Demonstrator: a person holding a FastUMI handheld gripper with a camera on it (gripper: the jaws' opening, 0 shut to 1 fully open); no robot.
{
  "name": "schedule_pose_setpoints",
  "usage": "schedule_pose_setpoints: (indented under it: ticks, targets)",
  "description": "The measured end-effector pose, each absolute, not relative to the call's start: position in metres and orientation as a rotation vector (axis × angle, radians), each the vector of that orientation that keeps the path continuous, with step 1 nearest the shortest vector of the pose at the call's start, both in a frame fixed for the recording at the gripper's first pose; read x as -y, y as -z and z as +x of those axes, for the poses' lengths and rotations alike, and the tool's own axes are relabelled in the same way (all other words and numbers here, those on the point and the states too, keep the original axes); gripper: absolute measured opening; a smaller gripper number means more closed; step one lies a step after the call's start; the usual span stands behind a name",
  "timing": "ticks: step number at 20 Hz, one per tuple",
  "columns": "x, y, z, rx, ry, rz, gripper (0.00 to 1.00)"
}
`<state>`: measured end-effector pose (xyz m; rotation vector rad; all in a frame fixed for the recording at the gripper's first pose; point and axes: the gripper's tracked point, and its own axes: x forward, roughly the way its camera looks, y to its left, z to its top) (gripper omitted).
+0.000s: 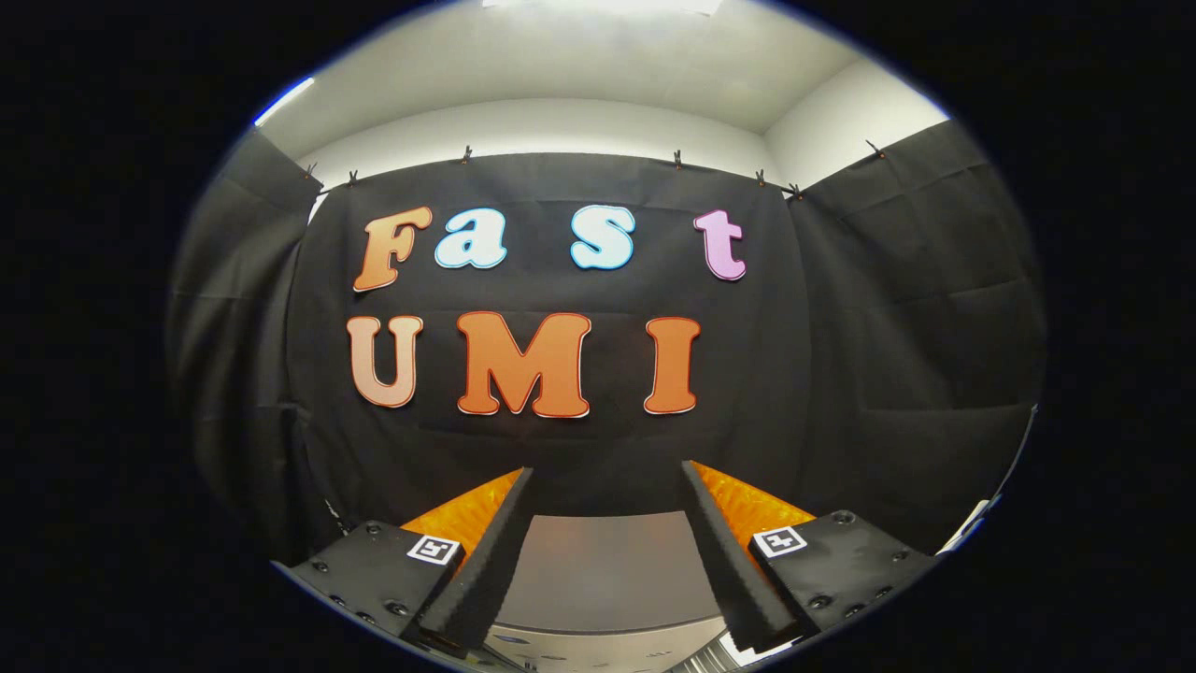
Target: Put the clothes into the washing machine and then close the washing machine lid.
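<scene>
Two fingers [486,551] of the claw [607,477] rise from the bottom of the gripper view, spread wide apart with nothing between them and nothing pinched. Each finger sits on a dark mounting block fixed with small screws, and each block carries a small square black-and-white marker [435,550]; these markers are patterns, not words, and nothing on them can be read as a brand or label.

Between the fingers and just below their tips lies a flat, pale grey surface [607,570], which looks like the top of the washing machine, though I cannot tell this for certain. At its near edge, under the bases of the fingers, a lighter strip [598,650] with faint small markings shows; they are too small to read. Whether the lid is up or down cannot be told from here. No clothes can be made out between the fingers or just ahead of them.

Beyond the fingertips hangs the black cloth wall [841,374] of the booth, pinned along its top edge by small clips [465,152]. The cloth folds round on both sides. Above the cloth a white room wall [561,126] and a white ceiling [607,56] show, with a bright light strip [283,99] off to the upper left.
</scene>
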<state>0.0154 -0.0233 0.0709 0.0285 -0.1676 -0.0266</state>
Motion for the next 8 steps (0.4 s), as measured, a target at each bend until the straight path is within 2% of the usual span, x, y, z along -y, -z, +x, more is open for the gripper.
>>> schedule_pose_setpoints:
  ticks: [8]
  targets:
    - [0.0205,-0.0717,0.0159,0.17,0.029,0.015,0.98]
